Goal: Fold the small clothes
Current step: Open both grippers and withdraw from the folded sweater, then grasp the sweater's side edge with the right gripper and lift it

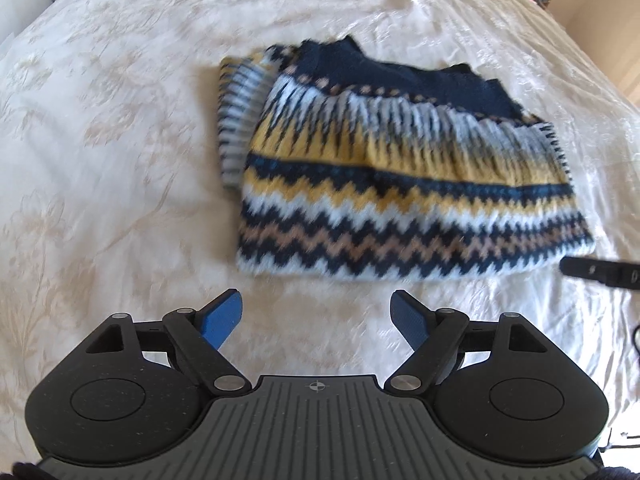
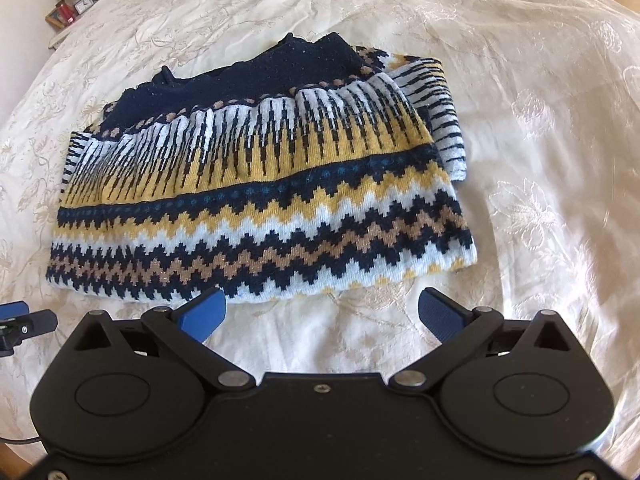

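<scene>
A small knitted sweater with navy, yellow, white and tan zigzag bands lies folded on the bed; it also shows in the right wrist view. My left gripper is open and empty, just short of the sweater's near hem, toward its left part. My right gripper is open and empty, at the near hem toward its right part. The right gripper's finger shows at the right edge of the left wrist view. The left gripper's finger shows at the left edge of the right wrist view.
A cream bedspread with a floral pattern covers the bed all around the sweater. A bedside table with a lamp, a clock and a red box stands at the far left corner. A black cable lies at the right edge.
</scene>
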